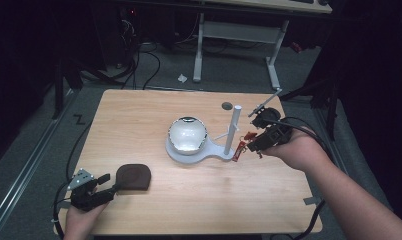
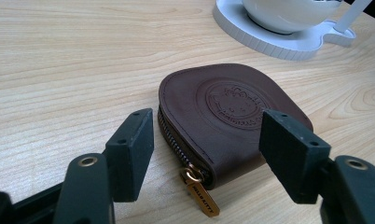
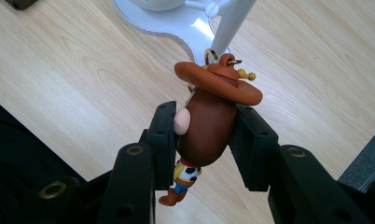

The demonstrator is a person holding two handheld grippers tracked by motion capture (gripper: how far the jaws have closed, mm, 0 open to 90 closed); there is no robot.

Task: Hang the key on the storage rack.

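Note:
My right gripper [image 3: 204, 137] is shut on a brown potato-shaped cowboy keychain figure [image 3: 209, 123] with an orange hat and a metal ring on top. In the high view that right gripper [image 1: 256, 142] hovers beside the white post [image 1: 233, 129] of a white stand [image 1: 189, 152], and the figure [image 1: 249, 136] with its red tag sits at the jaws. A brown leather zip pouch [image 2: 227, 121] with an embossed emblem and a gold zipper pull lies on the table. My left gripper [image 2: 209, 149] stands open around the pouch's near corner, pads apart from it; from above the left gripper [image 1: 106, 185] sits just left of the pouch [image 1: 134, 177].
The white stand carries a round white bowl [image 1: 187, 134] on its base, with a side peg on the post. A small dark hole [image 1: 227, 105] marks the wooden table [image 1: 154, 110] at the back. A white desk frame [image 1: 239, 35] and cables stand beyond the table.

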